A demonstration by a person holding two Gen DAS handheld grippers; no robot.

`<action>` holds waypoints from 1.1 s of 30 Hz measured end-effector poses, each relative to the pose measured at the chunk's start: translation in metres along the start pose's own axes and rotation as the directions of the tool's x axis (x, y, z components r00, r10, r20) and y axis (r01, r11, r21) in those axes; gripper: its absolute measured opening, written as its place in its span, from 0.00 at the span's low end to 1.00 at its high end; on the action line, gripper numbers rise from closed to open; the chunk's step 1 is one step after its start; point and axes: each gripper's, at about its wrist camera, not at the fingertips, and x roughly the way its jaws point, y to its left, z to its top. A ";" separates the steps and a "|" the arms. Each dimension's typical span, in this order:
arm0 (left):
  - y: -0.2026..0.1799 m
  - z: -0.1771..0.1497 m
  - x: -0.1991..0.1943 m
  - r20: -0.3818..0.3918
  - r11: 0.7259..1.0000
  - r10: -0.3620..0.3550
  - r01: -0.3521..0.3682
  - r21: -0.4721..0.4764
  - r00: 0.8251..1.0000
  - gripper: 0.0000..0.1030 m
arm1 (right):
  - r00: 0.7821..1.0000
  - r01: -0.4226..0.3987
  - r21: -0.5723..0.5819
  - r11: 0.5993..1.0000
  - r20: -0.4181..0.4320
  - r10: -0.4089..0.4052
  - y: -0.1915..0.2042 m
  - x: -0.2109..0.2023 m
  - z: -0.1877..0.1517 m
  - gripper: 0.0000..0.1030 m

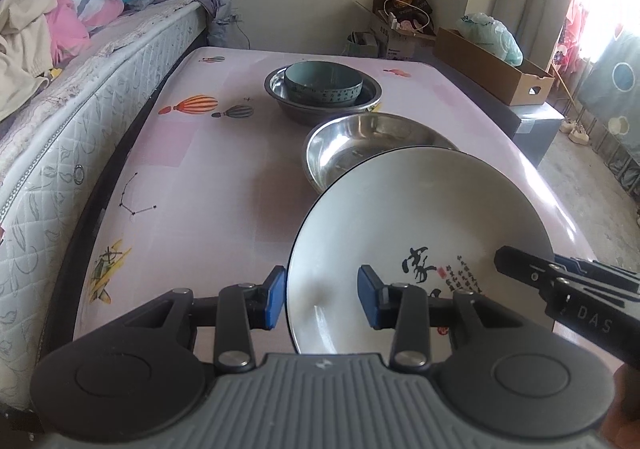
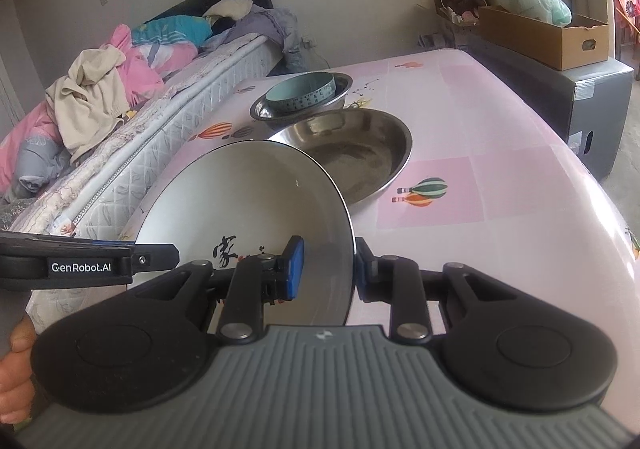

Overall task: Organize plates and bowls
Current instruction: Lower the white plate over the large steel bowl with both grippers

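A white plate (image 1: pixel 420 209) with a black rim and black calligraphy hangs tilted above the pink table, held from both sides. My left gripper (image 1: pixel 320 297) is shut on its left edge, one blue pad outside the rim and one on the inner face. My right gripper (image 2: pixel 328 269) is shut on the plate (image 2: pixel 248 193) at its right edge in the same way. Each gripper shows in the other's view: the right gripper (image 1: pixel 560 281), the left gripper (image 2: pixel 120 261). Just behind the plate sits a wide steel basin (image 1: pixel 372 145). Farther back, a teal bowl (image 1: pixel 322 83) rests inside a steel bowl (image 1: pixel 276 89).
The table (image 1: pixel 192 177) carries a pink balloon-print cloth. A bed with piled clothes (image 1: pixel 48 29) runs along its left side. A cardboard box (image 1: pixel 492 65) with a plastic bag stands on a dark cabinet beyond the far right corner.
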 end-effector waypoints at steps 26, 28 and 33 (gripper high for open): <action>-0.006 0.106 0.122 -0.052 1.000 0.011 -0.012 -0.011 0.999 0.38 | 1.000 -0.015 0.069 0.997 -0.026 0.017 -0.059 0.139 0.105 0.25; -0.006 0.107 0.128 -0.053 1.000 0.009 -0.010 -0.008 0.999 0.38 | 0.999 -0.014 0.070 0.997 -0.037 0.016 -0.062 0.149 0.107 0.25; -0.014 0.111 0.127 -0.025 0.997 -0.067 0.068 0.028 0.997 0.30 | 0.999 0.010 0.052 0.999 -0.054 -0.007 -0.063 0.166 0.109 0.25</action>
